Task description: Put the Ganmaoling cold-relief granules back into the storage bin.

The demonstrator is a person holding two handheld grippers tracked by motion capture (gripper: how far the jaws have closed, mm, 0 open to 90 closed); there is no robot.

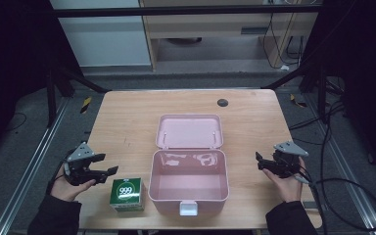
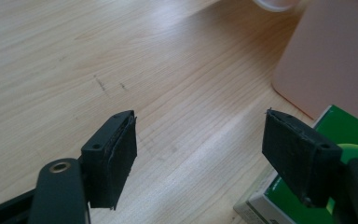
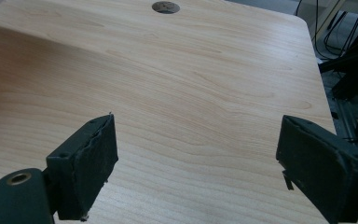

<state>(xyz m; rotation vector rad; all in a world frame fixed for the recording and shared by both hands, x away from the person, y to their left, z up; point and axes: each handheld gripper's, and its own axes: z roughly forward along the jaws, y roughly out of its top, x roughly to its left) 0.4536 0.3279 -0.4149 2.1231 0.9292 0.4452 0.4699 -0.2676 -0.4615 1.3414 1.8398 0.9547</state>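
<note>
Beside the open left claw (image 1: 108, 164), a green-and-white carton (image 1: 127, 194) marked 999, untouched

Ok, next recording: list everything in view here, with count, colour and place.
storage box: 1, pink, table centre, lid open and laid back
carton: 1, green and white, left of the storage box, near edge
table: 1, light wood, dark round cap at far side
cables: several, black, floor at right
left gripper: 1, black, jaws open, empty, beside the carton
right gripper: 1, black, jaws open, empty, right of the storage box
</note>
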